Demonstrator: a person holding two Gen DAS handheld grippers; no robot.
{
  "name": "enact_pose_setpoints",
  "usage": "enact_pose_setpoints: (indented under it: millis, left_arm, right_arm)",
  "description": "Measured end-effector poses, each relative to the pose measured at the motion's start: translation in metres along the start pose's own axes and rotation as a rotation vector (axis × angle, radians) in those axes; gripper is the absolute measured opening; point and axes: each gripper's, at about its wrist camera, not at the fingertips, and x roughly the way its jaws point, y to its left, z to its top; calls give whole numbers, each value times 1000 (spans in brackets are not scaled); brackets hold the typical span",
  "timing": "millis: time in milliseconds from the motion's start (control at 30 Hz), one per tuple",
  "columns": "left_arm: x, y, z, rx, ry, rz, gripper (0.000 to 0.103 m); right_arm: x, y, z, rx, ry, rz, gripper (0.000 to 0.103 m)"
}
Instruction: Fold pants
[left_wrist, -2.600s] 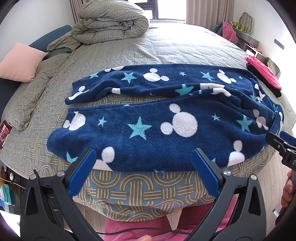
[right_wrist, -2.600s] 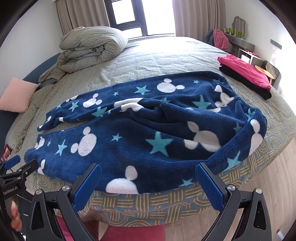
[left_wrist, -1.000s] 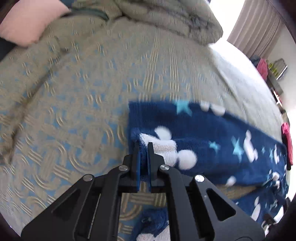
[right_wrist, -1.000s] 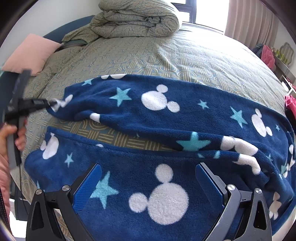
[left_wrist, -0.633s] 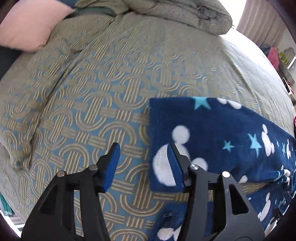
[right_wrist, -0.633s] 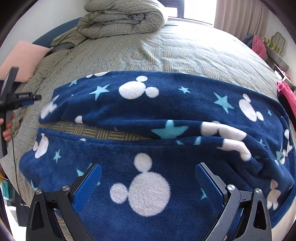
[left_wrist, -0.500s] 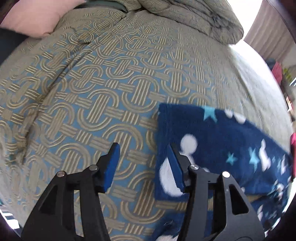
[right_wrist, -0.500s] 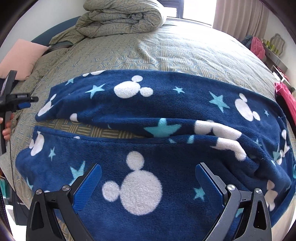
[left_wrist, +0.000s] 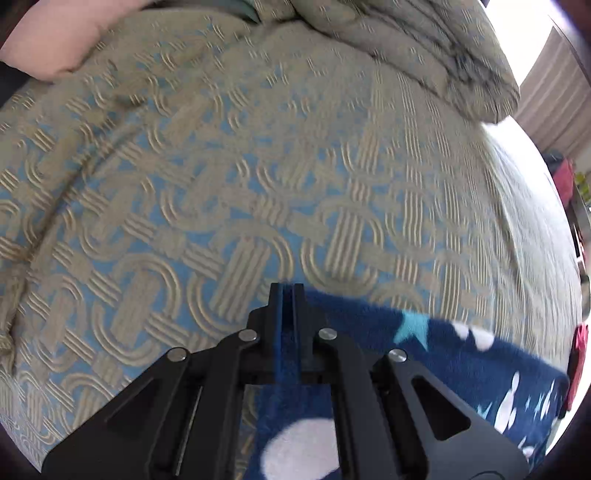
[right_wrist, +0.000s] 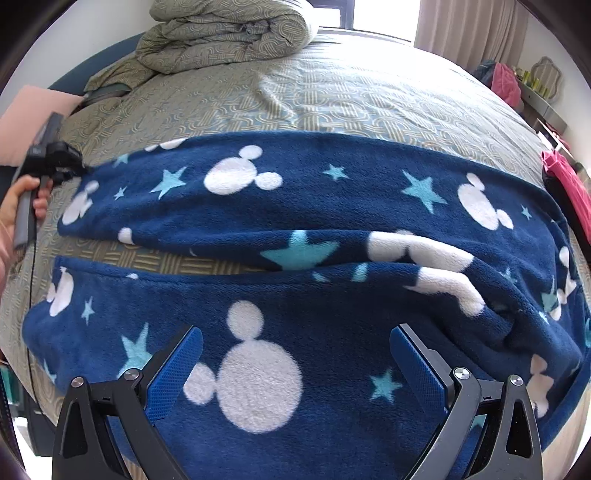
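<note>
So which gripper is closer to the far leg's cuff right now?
Left. The left gripper is shut at the cuff corner of the pants; the right gripper hangs open over the near leg.

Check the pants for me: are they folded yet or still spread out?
Still spread. The pants lie flat across the bed, both legs side by side with bedspread showing between them, neither laid over the other.

Daylight floods in from the far window (right_wrist: 384, 22), overexposed to white, washing the far bedspread (left_wrist: 517, 177) pale. The left wrist view is smeared by motion blur; the right wrist view is sharp. Both show strong fisheye bending and dark vignetted corners. Shadows are soft.
</note>
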Motion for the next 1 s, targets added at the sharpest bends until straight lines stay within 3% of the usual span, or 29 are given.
enact_pose_setpoints:
  millis: [100, 167, 200, 300, 333, 433, 600, 833, 933, 1000]
  left_arm:
    - [-16, -1, 5, 49, -49, 188, 4]
    - [-35, 2, -3, 63, -54, 196, 8]
    - [-52, 5, -14, 75, -63, 164, 19]
    - [-99, 12, -64, 139, -68, 61, 78]
    - [-113, 14, -81, 158, -81, 46, 85]
    - [-152, 29, -148, 223, -77, 25, 85]
    - [-167, 56, -244, 167, 9, 39, 85]
    - [-128, 67, -305, -32, 166, -71, 85]
    - [-123, 49, -308, 0, 148, -44, 85]
    - [-123, 35, -307, 47, 138, -54, 85]
  right_arm:
    - [-10, -12, -7, 19, -14, -5, 103]
    - [-18, -23, -13, 32, -29, -17, 103]
    - [-23, -28, -17, 39, -40, -27, 103]
    - [-37, -54, -34, 61, -71, -68, 103]
    - [-42, -64, -42, 74, -78, -82, 103]
    - [-52, -96, -62, 131, -77, -108, 103]
    - [-74, -157, -98, 267, -83, -143, 103]
    - [-104, -242, -153, 455, -95, -236, 103]
    - [-113, -272, -173, 547, -101, -237, 103]
    - [-117, -289, -185, 611, -119, -193, 103]
